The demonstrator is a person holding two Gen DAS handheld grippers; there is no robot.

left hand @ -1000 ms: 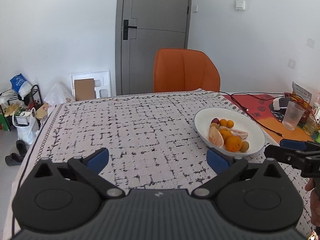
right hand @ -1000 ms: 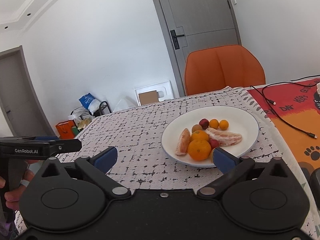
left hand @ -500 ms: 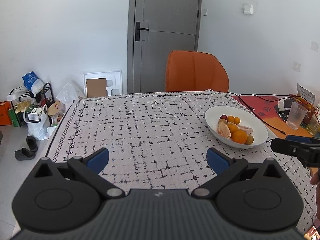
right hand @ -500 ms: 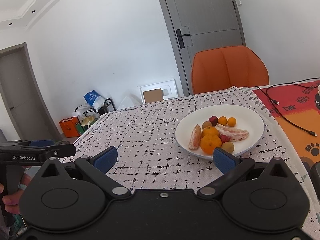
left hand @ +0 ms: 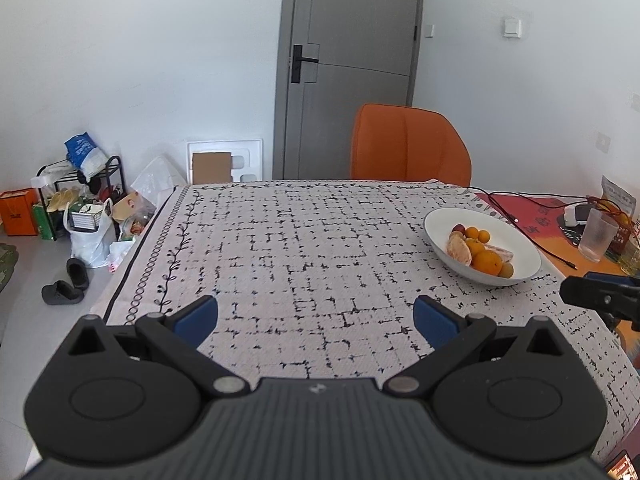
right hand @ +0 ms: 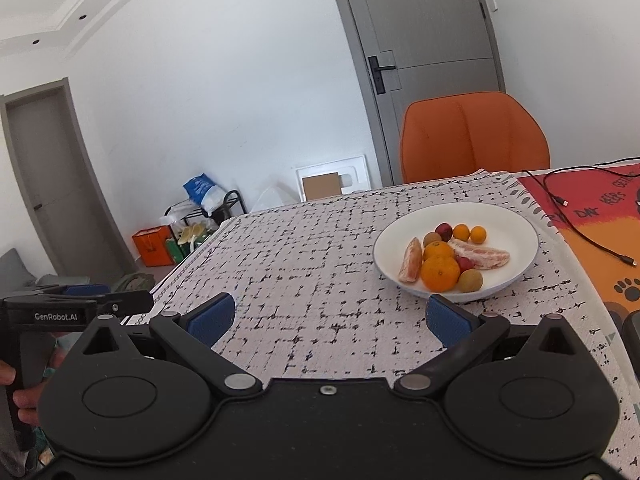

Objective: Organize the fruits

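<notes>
A: What is seen, from the largest thing down?

B: A bench (left hand: 304, 240) draped in a white cloth with black grid marks is shown. Towards its right side a wide white ceramic plate (right hand: 516, 236) is set, and all the fruit is gathered on it: a large round orange (right hand: 440, 274), peeled citrus segments (right hand: 482, 255), brown kiwis (right hand: 470, 281) and smaller pieces.

A: How are the grippers held?

B: The left gripper (left hand: 316, 316) is spread wide with nothing between its blue pads; the same is seen of the right gripper (right hand: 330, 316). Both are kept apart from the plate.

A: Which is nearer?

B: The right one is judged nearer; the plate lies just ahead and to its right, while from the left gripper it lies well off to the right.
</notes>
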